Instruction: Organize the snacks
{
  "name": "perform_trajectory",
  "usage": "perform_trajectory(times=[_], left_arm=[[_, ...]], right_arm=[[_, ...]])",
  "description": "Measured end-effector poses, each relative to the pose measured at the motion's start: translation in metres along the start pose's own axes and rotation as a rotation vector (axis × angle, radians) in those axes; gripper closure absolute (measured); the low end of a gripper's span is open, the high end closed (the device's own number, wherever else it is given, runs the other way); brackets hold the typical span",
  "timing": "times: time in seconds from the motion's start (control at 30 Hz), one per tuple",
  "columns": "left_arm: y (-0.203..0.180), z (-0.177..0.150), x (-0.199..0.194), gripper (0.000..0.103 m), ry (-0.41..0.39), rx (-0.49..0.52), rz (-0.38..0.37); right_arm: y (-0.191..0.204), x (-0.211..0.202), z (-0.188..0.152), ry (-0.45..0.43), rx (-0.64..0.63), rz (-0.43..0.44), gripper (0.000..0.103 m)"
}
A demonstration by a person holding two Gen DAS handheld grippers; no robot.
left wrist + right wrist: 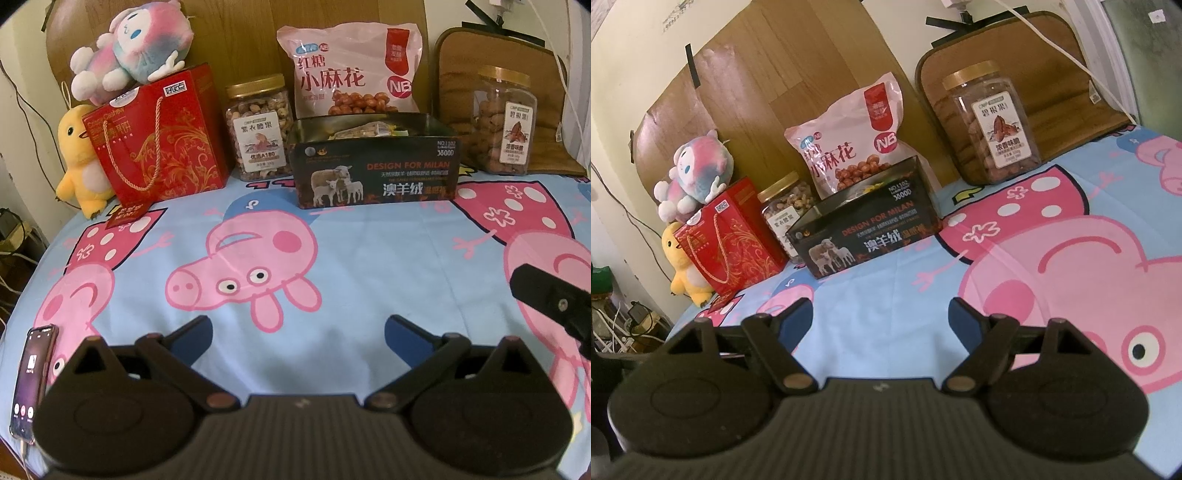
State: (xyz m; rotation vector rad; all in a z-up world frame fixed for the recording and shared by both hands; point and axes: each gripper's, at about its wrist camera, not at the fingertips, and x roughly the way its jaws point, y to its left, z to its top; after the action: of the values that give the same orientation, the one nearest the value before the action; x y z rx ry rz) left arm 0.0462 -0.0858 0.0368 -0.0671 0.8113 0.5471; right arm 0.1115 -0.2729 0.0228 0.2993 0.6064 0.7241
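Along the wooden headboard (240,44) the snacks stand in a row, probably propped to stay upright: a glossy pink bag (351,70), an open dark box (373,166) holding packets, two clear ribbed jars (258,129) (504,122). Both claws (298,332) (881,315) hover over the soft bed sheet (369,240) — wide, empty.

Both wrist views look low across the bedsheet (332,229), sharing the snack row behind.
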Motion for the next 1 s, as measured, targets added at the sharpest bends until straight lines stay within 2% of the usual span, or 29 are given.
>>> perform_trajectory(times=[1.0], left_arm=[[-0.0009, 0.0013, 0.0048, 0.0, 0.009, -0.002, 0.001]], right_arm=[[-0.0047, 0.0032, -0.0015, 0.005, 0.007, -0.002, 0.02]])
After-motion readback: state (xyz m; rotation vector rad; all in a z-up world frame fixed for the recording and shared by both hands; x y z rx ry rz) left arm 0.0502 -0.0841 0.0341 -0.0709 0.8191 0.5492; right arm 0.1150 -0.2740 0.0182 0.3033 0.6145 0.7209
